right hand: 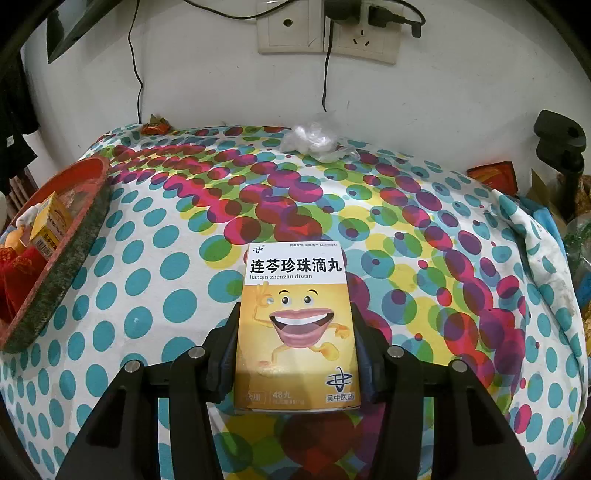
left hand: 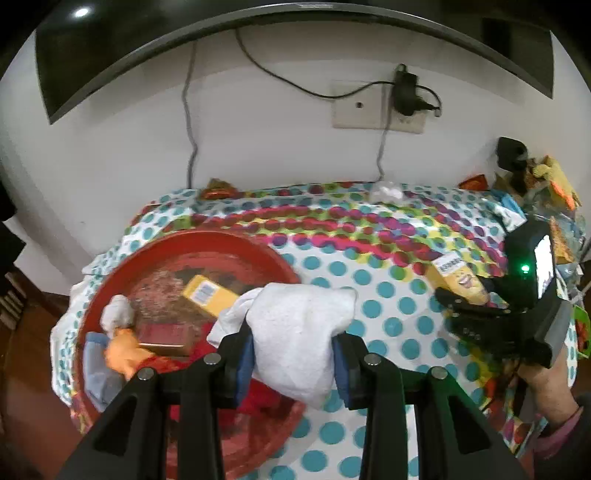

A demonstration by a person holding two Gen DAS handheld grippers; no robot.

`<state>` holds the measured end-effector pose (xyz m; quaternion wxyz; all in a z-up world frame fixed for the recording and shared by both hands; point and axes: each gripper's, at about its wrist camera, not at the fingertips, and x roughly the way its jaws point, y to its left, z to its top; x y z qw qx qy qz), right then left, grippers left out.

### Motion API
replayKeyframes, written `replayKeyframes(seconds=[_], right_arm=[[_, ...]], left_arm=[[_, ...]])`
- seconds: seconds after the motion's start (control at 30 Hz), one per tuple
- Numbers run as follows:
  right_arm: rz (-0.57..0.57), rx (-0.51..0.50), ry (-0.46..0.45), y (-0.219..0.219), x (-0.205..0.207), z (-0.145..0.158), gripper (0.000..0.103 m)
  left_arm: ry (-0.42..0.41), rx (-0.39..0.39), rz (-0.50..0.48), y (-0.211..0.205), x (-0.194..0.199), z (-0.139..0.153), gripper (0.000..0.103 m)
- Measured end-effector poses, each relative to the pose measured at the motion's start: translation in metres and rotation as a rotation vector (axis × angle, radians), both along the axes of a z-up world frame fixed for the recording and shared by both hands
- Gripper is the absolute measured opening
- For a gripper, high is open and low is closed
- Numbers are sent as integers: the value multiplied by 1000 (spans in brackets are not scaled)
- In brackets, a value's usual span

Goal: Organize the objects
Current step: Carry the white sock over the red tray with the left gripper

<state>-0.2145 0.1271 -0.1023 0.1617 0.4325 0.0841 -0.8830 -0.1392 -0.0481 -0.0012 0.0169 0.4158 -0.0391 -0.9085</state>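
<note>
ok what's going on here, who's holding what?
A person with two handheld grippers is tidying items into a red tray on a dotted tablecloth. The left gripper is clamped on a white cloth at the tray's near edge. The right gripper grips a yellow medicine box out over the cloth, away from the tray. The tray already holds a similar yellow box and other small items.

Wall sockets (right hand: 327, 35) w/ plugs & cables above dotted cloth (right hand: 155, 258); black monitor (left hand: 110, 55) top left; black clamp (right hand: 561, 147) right.
</note>
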Motion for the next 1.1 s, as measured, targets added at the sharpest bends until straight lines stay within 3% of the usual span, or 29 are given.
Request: replayKeyframes(seconds=[0.47, 1.1], right_arm=[[-2, -1, 0, 0, 0, 0, 49], [-8, 1, 3, 0, 0, 0, 49]], left_arm=[[2, -16, 112, -63, 3, 7, 36], [-78, 4, 223, -139, -19, -35, 36]])
